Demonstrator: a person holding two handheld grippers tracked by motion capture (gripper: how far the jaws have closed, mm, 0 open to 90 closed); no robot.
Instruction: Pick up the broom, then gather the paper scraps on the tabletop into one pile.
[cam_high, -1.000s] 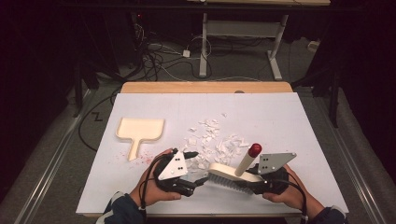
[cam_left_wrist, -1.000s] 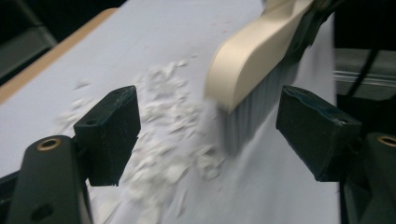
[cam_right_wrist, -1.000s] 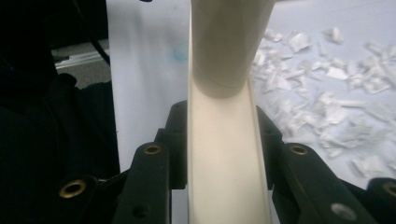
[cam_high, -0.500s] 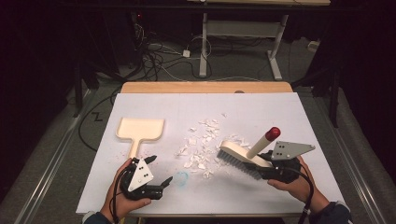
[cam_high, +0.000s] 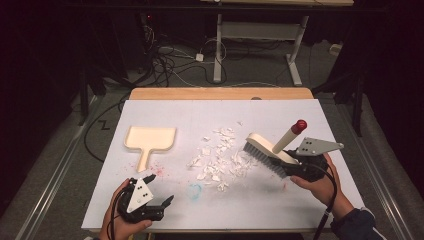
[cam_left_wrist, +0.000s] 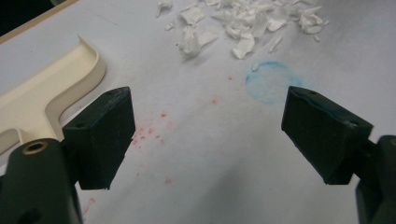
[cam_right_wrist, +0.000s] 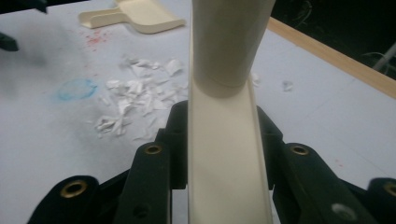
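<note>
Since the earlier frame my left gripper (cam_high: 162, 205) has pulled back off the brush (cam_high: 267, 153), jaws just opening and now spread empty, with the dustpan (cam_high: 150, 140) ahead-left, handle toward it, while my right gripper (cam_high: 295, 167) pinches the brush beside the paper scraps (cam_high: 220, 160).

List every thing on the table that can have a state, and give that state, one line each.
Left tool: open, nothing between its jaws, low over the table.
Right tool: shut on the brush.
Brush: held tilted, bristles down beside the scraps.
Paper scraps: torn, in a loose pile mid-table, not in the dustpan.
Dustpan: flat on the table, empty, untouched.
Table sheet: stained red and blue.
</note>
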